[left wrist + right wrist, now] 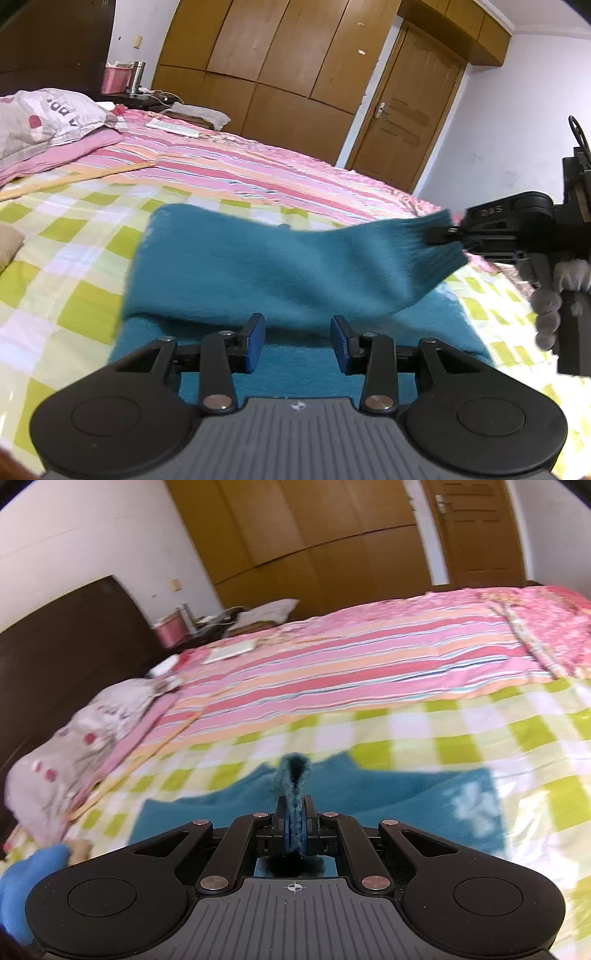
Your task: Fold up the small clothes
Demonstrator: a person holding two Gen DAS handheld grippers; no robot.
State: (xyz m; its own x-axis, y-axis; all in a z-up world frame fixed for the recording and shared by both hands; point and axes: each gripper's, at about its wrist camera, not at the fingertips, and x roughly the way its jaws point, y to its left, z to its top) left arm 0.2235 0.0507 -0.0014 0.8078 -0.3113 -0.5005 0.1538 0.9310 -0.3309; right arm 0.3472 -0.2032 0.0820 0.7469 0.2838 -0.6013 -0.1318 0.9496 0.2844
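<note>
In the left wrist view the left tongs [297,341] stand parted just above the near edge of the teal cloth [229,266], nothing between the blue pads [255,341]. The cloth lies on the bed [74,258], on its green-checked cover, straight ahead at twelve o'clock. One corner of it is lifted off toward two o'clock, where the right tongs [443,236] pinch it; a gloved hand [554,299] holds that tool at three o'clock.

In the right wrist view the right tongs [295,827] are closed on a bunched fold of the teal cloth [388,794], which rises between the pads as a narrow ridge. The rest of the cloth spreads below from nine to three o'clock, a pale flower print showing at two o'clock.

The relation that matters: the raised corner hangs over the flat part, with the long axis running from about eight to two o'clock in the left view. I judge the right hand to be carrying the fold, and the left, nearer the resting edge, free to pin it.

The cloth's near edge is hidden behind both tools. The right view is blurred, so the far edge is hard to place. Farther off lie a striped pink sheet [258,166], a pillow [40,118] at ten o'clock, then a wardrobe [280,66].
</note>
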